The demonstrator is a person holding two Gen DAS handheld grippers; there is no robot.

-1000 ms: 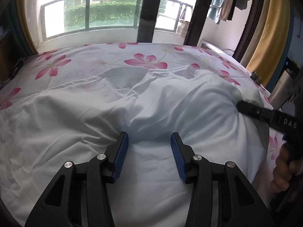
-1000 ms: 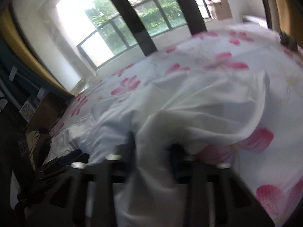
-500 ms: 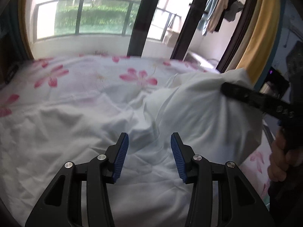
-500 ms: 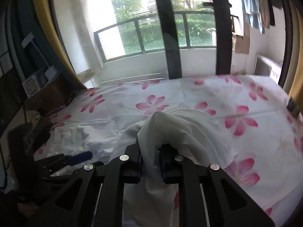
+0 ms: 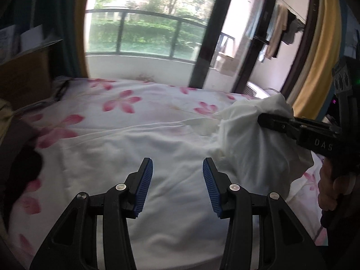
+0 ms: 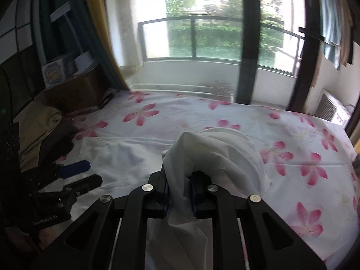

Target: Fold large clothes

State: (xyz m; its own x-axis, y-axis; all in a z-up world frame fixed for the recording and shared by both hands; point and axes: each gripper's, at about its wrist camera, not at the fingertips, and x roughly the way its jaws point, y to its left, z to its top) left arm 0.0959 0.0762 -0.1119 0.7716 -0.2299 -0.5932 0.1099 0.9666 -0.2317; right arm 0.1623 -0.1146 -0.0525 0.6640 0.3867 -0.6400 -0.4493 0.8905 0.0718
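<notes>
Left-wrist and right-wrist views over a bed (image 5: pixel 126 121) covered by a white sheet printed with pink flowers.

Left gripper (image 5: pixel 177 185): angled downward over the bed, its two blue-padded fingers (image 5: pixel 144 186) parted with nothing between them; only cloth lying on the bed shows through the gap, below the pads. In the right-wrist view the same gripper (image 6: pixel 76 175) appears at the lower left, low over the cloth's left part, fingers apart.

Right gripper (image 6: pixel 178 196): also tilted downward, level across its two arms, and clenched on a gathered bunch of the white garment (image 6: pixel 216 155). The cloth passes up between the pads, mushrooms above them into a rounded fold, and hangs down beneath the gripper body. From the left-wrist view, the right gripper (image 5: pixel 267 120) reaches in from the right edge, held above the bed, with a hand (image 5: pixel 330 186) wrapped around its grip below.

White garment (image 5: pixel 139 164): most of it lies spread and wrinkled on the near half of the bed; its right portion is lifted clear of the sheet and drapes from the right gripper.

Background: a balcony railing (image 6: pixel 202 20) and greenery behind dark window frames; hanging laundry (image 5: pixel 279 31) at the upper right.
</notes>
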